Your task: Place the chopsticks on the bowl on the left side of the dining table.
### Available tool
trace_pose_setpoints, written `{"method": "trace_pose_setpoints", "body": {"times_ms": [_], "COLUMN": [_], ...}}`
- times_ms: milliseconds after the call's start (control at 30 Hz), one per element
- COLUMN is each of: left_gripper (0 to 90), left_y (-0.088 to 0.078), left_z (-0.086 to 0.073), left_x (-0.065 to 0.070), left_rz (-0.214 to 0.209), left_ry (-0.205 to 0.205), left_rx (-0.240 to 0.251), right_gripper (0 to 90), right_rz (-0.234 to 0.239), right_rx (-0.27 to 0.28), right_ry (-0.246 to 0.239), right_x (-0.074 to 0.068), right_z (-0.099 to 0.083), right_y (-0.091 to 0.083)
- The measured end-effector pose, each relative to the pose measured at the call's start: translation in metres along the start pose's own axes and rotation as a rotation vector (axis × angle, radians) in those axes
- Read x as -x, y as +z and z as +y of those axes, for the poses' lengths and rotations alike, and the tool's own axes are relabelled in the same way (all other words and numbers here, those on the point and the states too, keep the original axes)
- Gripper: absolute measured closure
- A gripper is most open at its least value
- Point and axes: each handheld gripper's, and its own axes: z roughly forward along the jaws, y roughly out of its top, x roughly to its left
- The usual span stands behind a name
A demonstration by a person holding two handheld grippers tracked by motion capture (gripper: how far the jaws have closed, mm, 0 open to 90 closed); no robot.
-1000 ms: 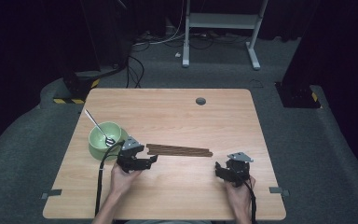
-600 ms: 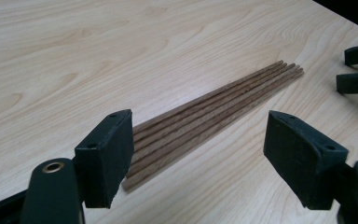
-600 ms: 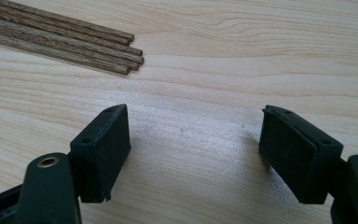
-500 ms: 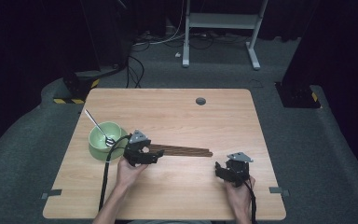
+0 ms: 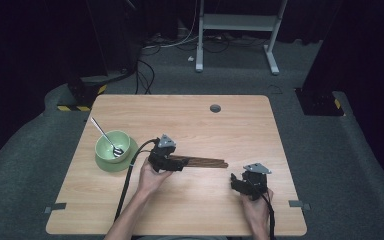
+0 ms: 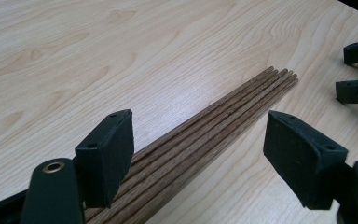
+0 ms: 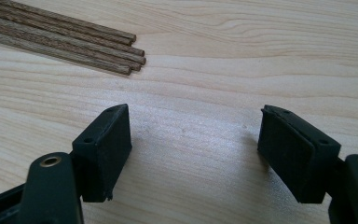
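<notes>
Dark wooden chopsticks (image 6: 205, 135) in a tight flat bundle on the tabletop (image 5: 190, 120), right of the green bowl (image 5: 111, 146). Probably light, stiff, smooth, prone to rolling apart. Left gripper (image 6: 198, 158) spread wide astride them; best pinched mid-length. Right gripper (image 7: 193, 154) likewise wide, off the tips.

Counter (image 5: 190, 215): bundle of wooden sticks (image 5: 205, 162) lying flat near the middle, running left to right. Bowl (image 5: 111, 145) on a saucer (image 5: 105, 165) at the counter's left, well apart from the sticks; spoon (image 5: 105, 136) in the bowl, handle leaning out toward the far left. Left hand-held gripper (image 5: 177, 164) over the sticks' left end, jaws either side of the bundle. Right hand-held gripper (image 5: 236, 181) just before the sticks' right end, on bare counter. Round hole (image 5: 215, 108) near the far edge.
</notes>
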Motion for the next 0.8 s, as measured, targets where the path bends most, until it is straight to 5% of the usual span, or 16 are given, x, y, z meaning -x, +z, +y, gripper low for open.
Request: {"method": "trace_pose_setpoints", "body": {"times_ms": [800], "left_gripper": [27.7], "left_y": [0.051], "left_z": [0.016], "left_x": [0.01], "left_rz": [0.074], "left_ry": [0.065], "left_rx": [-0.11], "right_gripper": [25.6], "right_rz": [0.004], "right_rx": [-0.001], "right_ry": [-0.003], "right_x": [-0.001], "right_z": [0.0], "right_y": [0.0]}}
